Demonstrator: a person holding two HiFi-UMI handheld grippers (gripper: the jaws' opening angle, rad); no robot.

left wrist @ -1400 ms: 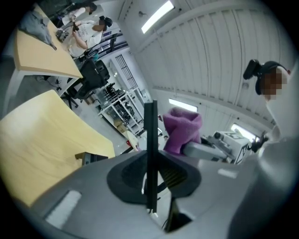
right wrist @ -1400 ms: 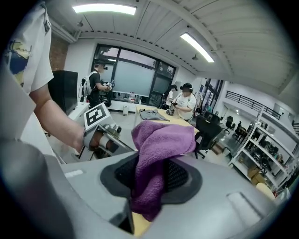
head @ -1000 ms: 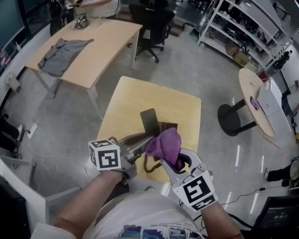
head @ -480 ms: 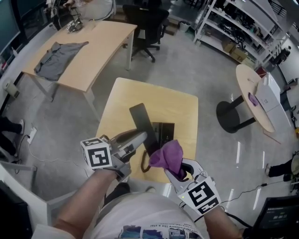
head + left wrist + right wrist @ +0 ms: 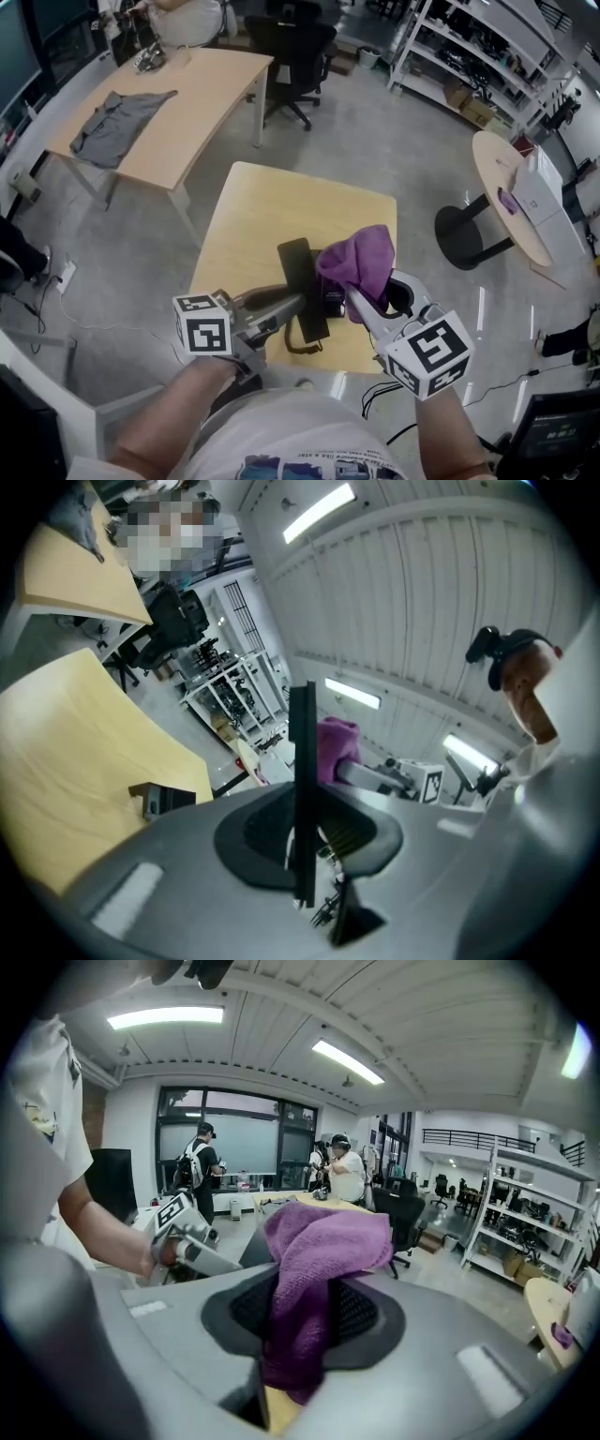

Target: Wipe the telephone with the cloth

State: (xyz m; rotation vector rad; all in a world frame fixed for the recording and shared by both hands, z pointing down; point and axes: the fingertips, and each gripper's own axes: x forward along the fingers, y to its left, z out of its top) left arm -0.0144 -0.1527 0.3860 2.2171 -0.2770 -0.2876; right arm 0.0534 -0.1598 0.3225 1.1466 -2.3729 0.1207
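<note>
Holding the black telephone [image 5: 302, 281] up above the small wooden surface [image 5: 272, 202], the left tool [image 5: 292, 306] has its jaws clamped on the slab, which shows edge-on in the left gripper view. The right tool [image 5: 364, 307] is pinched tight on the purple cloth [image 5: 358, 258], bunched just beside the telephone's right edge. Can't tell if it's touching.

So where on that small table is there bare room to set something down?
The far half of the small table, toward the office chair, is bare, as is a strip along its left edge. The near part is crowded: telephone base, cord, held handset and purple cloth.
</note>
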